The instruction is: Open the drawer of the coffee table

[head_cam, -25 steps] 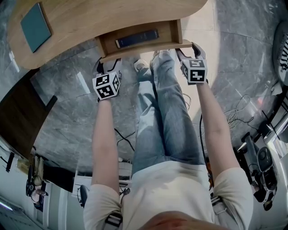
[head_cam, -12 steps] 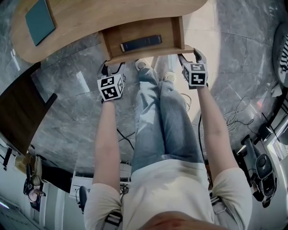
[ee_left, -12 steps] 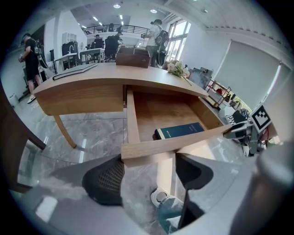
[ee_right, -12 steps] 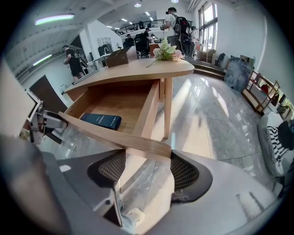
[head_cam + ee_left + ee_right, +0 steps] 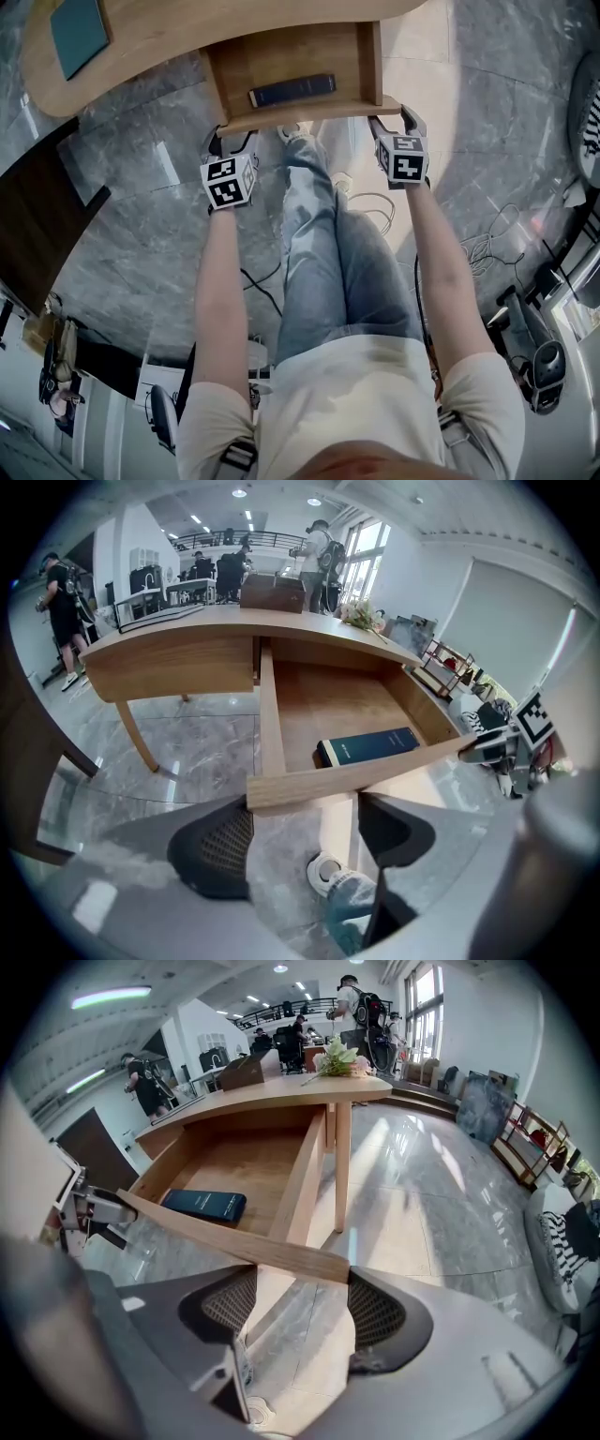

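Note:
The wooden coffee table (image 5: 187,28) has its drawer (image 5: 309,111) pulled out toward me, with a dark blue book (image 5: 292,90) lying inside. My left gripper (image 5: 230,139) is at the left end of the drawer front (image 5: 356,778), and my right gripper (image 5: 394,117) is at its right end (image 5: 234,1241). In the left gripper view the jaws of the left gripper (image 5: 300,841) stand wide just under the panel's corner. The right gripper (image 5: 300,1307) shows the same, its right pad close to the panel's end. Neither pair of pads clamps the wood. The book (image 5: 367,746) (image 5: 203,1206) lies flat near the front.
A teal book (image 5: 78,33) lies on the tabletop. My legs (image 5: 328,234) stand between the grippers under the drawer. A dark cabinet (image 5: 37,216) is at the left, cables (image 5: 487,244) lie on the marble floor at the right, and a table leg (image 5: 341,1166) stands beside the drawer.
The drawer has slid further out of the table toward me, and more of its floor shows. Both grippers have come back with its front panel.

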`<state>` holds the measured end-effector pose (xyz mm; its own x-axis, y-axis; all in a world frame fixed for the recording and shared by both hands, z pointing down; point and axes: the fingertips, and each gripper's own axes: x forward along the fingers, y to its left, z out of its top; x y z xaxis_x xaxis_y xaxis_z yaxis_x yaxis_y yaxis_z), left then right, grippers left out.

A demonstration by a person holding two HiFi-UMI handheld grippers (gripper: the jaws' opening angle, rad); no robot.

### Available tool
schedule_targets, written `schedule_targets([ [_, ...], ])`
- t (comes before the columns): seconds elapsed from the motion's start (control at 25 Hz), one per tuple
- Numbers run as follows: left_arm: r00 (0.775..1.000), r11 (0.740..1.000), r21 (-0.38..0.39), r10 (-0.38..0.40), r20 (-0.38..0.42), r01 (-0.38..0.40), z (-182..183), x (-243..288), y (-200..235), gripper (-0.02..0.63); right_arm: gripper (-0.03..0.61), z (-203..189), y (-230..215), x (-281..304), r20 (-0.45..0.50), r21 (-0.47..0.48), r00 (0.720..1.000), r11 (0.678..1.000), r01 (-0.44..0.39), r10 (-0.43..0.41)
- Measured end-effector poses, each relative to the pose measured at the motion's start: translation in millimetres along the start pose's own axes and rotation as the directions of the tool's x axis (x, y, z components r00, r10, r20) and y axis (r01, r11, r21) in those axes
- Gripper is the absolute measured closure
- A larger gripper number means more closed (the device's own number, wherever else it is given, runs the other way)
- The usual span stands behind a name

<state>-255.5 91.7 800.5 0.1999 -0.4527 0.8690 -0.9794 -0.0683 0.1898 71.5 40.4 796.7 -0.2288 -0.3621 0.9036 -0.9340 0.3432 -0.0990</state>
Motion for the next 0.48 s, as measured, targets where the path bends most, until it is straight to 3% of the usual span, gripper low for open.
schedule_targets([
  [0.48, 0.999, 1.000, -0.008, 0.015, -0.046, -0.015, -29, 15, 2, 0.259, 0.279, -29, 0, 18, -0.036, 0.012, 0.999, 1.000, 0.014, -0.013],
])
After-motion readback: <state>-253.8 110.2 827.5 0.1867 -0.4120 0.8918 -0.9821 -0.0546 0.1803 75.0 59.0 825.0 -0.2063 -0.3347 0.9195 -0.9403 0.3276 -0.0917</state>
